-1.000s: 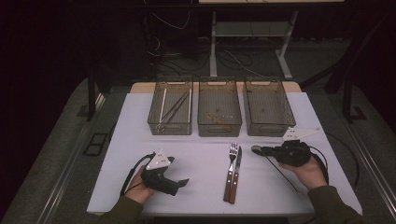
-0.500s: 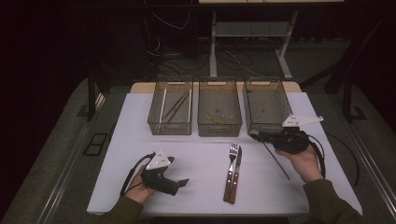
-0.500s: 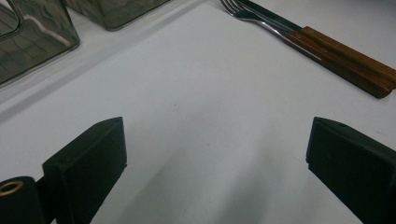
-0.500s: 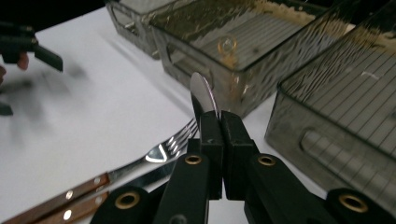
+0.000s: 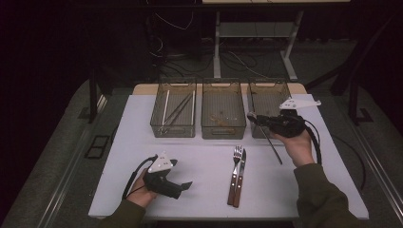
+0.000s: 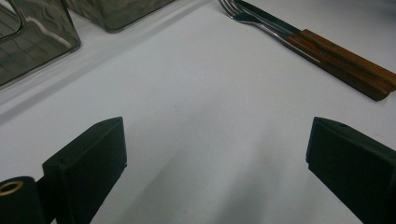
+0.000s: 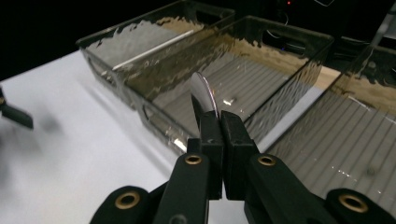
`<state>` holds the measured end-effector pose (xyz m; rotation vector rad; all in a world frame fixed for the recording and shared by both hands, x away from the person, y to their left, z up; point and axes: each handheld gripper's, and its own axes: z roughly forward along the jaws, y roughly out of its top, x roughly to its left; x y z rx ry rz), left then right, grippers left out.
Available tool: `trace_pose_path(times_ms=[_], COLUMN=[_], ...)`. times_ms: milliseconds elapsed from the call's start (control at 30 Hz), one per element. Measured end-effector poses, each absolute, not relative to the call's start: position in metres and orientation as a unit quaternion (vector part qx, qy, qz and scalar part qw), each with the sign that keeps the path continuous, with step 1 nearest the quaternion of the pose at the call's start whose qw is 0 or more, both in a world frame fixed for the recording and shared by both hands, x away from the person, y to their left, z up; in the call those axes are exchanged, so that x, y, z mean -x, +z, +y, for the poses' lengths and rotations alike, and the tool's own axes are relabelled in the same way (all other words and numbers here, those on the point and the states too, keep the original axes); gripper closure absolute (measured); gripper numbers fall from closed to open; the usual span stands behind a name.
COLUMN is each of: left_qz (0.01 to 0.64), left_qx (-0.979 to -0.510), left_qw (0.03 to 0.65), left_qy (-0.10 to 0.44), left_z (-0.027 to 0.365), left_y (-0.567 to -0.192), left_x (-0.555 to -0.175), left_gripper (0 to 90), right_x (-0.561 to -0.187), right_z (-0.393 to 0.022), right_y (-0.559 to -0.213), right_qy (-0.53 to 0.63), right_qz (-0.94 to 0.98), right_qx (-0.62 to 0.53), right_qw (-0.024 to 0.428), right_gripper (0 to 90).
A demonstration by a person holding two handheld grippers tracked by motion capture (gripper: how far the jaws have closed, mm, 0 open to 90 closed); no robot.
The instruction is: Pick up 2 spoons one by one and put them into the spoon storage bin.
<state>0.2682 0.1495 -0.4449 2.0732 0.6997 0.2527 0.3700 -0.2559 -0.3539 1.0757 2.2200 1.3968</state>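
Observation:
My right gripper is shut on a metal spoon near its bowl, and the thin handle slants down toward the table. It hovers by the front left corner of the right bin. In the right gripper view the spoon bowl sticks up past the shut right gripper, in front of the middle bin. Resting on the white table at the near left, my left gripper is open. Nothing lies between the jaws of the left gripper.
A fork and a knife with wooden handles lie side by side at the table's near middle, also in the left gripper view as the fork and knife. Three clear bins stand in a row at the back; the left bin holds long thin utensils, and small bits lie in the middle bin.
My right gripper has lifted off the table with the spoon and moved back toward the bins. The left gripper has stayed where it was.

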Motion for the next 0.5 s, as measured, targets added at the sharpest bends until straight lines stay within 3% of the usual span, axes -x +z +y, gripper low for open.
trace_pose_path(times_ms=[500], left_qz=[0.279], left_qx=[-0.839], left_qw=[0.456], left_qy=[0.103], left_z=[0.151], left_y=[-0.443], left_x=[-0.268], left_gripper=[3.6], right_x=[-0.418], right_z=[-0.224], right_y=[-0.321], right_qy=[0.495], right_qz=[0.75], right_qx=[-0.391], right_qw=[0.198], right_gripper=[89.0])
